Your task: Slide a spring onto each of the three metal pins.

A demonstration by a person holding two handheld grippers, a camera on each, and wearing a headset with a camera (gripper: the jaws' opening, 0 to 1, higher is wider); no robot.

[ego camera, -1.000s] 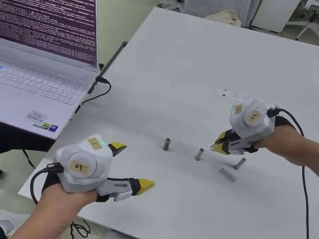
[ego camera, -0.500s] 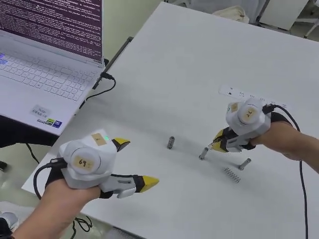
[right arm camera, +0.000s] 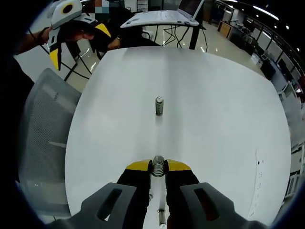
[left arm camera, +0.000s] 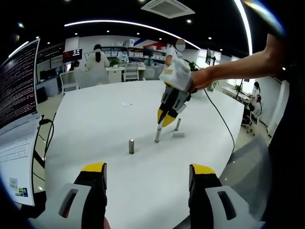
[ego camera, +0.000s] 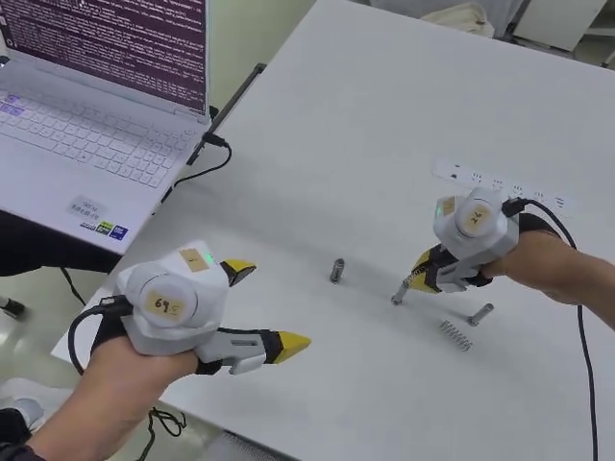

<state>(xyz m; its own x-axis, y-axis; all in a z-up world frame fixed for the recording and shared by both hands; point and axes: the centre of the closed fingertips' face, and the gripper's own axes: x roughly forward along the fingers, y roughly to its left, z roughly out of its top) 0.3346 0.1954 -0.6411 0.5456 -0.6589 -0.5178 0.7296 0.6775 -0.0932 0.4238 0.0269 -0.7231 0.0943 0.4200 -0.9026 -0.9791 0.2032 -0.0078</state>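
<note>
Steel spring (right arm camera: 158, 168) pinched in right claw (ego camera: 423, 273), at middle pin (ego camera: 399, 293); an off-axis push could topple it; left claw (left arm camera: 148, 168) wide, empty.

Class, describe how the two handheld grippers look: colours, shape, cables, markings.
Both the left gripper and right gripper have rounded white housings, grey jaws with yellow tips, and a black cable trailing from the back. Each carries a round tan sticker on top; the left one's reads 69, the right one's is illegible.

Three pins (ego camera: 337, 271) (ego camera: 399, 294) (ego camera: 479, 314), two springs (right arm camera: 158, 167) (ego camera: 455, 334), two claws (ego camera: 269, 305) (ego camera: 423, 273), one laptop (ego camera: 86, 144), one power strip (ego camera: 500, 180).
</note>
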